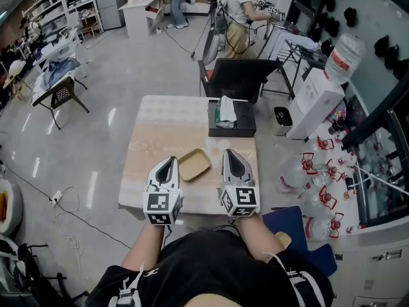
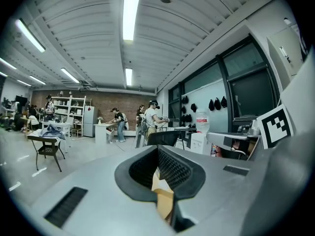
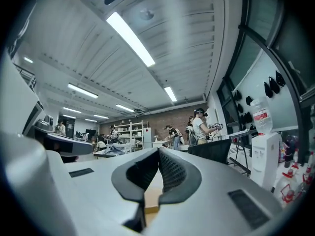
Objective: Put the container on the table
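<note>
One shallow tan rectangular container point(image 1: 194, 165) with rounded corners is lying open side up on the pale wood-grain square bench point(image 1: 166, 126). It is sitting in the bench's near half, turned at a slant, and its inside is looking bare and smooth, with a low raised rim all round.

Two tools are hovering over the near edge of the bench, one on each side of the container. The left tool point(image 1: 167, 162) is sitting at the container's 9 o'clock, just beside its rim. The right tool point(image 1: 231, 153) is sitting at its 3 o'clock, also just beside it. Each is carrying one marker cube at its rear. In both gripper views the dark ribbed pads are meeting at their tips, so both tools are standing with jaws together and nothing clamped between them; only tan surface is showing below the pads.

At the container's 1 o'clock one black box point(image 1: 239, 128) is resting on the bench's far right corner, with one white-and-green bundle point(image 1: 225, 112) lying on top of it. One black chair point(image 1: 236, 75) is standing beyond the bench at 12 o'clock. One white water dispenser point(image 1: 314, 104) is standing on the floor at 2 o'clock.
</note>
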